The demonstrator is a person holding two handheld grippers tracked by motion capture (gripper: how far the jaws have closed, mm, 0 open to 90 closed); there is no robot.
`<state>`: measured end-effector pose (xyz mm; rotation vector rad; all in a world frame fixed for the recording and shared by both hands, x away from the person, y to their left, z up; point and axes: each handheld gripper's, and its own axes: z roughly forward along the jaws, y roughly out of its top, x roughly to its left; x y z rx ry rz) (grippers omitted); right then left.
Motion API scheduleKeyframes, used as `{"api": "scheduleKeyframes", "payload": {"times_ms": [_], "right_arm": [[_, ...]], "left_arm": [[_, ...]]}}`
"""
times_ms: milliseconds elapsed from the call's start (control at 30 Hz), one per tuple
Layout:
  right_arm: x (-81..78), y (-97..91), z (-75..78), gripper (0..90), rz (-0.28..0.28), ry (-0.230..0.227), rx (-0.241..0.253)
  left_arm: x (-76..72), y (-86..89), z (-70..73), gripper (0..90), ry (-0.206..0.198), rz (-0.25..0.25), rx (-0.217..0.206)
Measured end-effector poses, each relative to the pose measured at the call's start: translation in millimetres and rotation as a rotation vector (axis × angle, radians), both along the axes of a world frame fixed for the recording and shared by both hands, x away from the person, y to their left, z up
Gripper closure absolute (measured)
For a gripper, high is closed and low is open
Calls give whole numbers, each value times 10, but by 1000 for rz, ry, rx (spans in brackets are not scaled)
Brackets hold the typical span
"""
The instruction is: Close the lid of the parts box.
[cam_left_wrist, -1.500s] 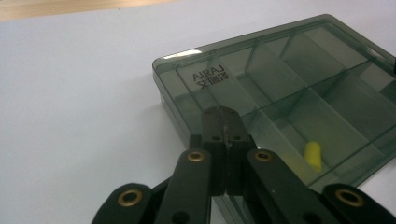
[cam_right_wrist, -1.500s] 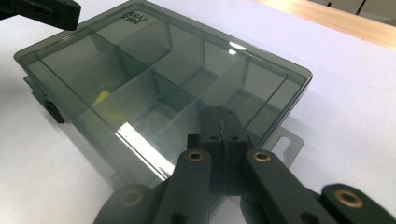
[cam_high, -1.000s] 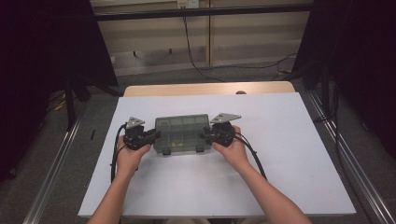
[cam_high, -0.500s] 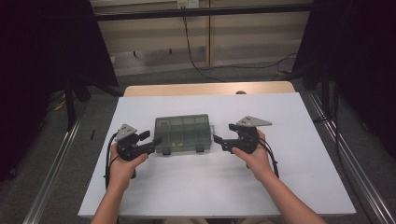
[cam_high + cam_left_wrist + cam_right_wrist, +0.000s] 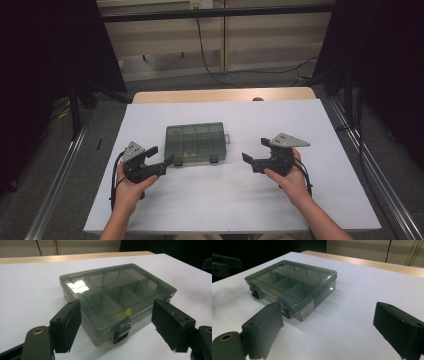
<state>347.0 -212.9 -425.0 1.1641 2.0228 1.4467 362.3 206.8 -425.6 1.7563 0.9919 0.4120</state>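
1. A smoky, see-through compartment box (image 5: 196, 143) lies flat on the white table (image 5: 215, 210), a little left of its middle, with the lid down.
2. From the left gripper view, the box (image 5: 117, 302) shows dividers under the lid, a small yellow bit (image 5: 128, 312) in one of the near compartments, and a dark latch (image 5: 120, 333) on the near side wall.
3. The left gripper (image 5: 162, 159) sits just beside the box's near left corner, held low over the table in the person's left hand (image 5: 129, 187).
4. Its jaws have just been opening; they stand wide apart now, with the box ahead of them, and the pads press on nothing.
5. The right gripper (image 5: 252, 151) is held in the right hand (image 5: 290, 180), off to the right of the box and clearly apart from it, jaws pointing back towards it.
6. Its jaws have also just been opening and now stand wide; between them in the right gripper view I see bare table, with the box (image 5: 292, 286) farther off to the left.
7. On that side of the box a pale label (image 5: 307, 309) sits on the end wall, near 2 dark latches on the long side.
8. A strip of wooden tabletop (image 5: 225, 95) shows beyond the white sheet's far edge.
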Motion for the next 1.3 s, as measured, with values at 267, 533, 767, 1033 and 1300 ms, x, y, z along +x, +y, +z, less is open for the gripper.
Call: {"api": "scheduleKeyframes", "payload": {"times_ms": [267, 533, 767, 1033, 1300], "right_arm": [[-102, -120, -22, 70, -12, -19, -6], [-218, -273, -74, 55, -35, -21, -6], [-302, -394, -84, 55, -56, -29, 5], [-369, -478, -95, 58, -74, -39, 13], [-435, -562, -116, 60, -86, -49, 7]], "left_arm": [[-40, 41, -35, 138, -11, 6, -2], [-93, 61, -72, 68, -31, -13, 2], [-140, 78, -79, 53, -48, -22, -1], [-183, 113, -89, 49, -50, -22, -14], [-215, 146, -111, 50, -41, -18, -15]]}}
